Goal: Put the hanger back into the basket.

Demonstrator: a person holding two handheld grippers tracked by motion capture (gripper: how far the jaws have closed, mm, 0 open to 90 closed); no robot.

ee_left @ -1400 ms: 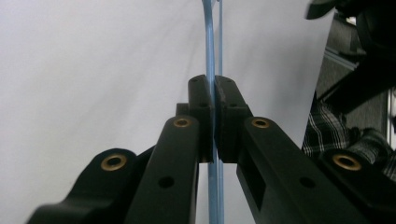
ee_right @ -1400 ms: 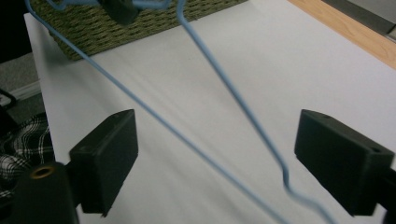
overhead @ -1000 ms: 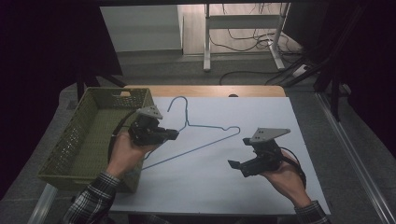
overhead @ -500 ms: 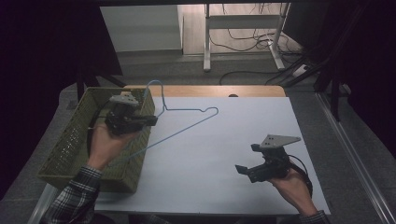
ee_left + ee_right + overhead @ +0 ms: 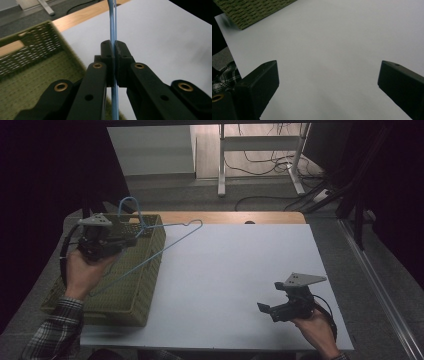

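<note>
left gripper point(image 5: 131, 241): clenched on blue wire hanger point(image 5: 165, 247), held above green basket point(image 5: 135, 290) | hanger's long axis slants over the basket's right rim, probably clear of it | right gripper point(image 5: 264, 309): jaws apart, empty, well away

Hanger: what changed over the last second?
The left gripper, shut on the blue wire hanger, carried it left off the white sheet; it now hangs over the green basket. The right gripper, open, drew back toward the sheet's near right corner. The basket stayed put.
</note>
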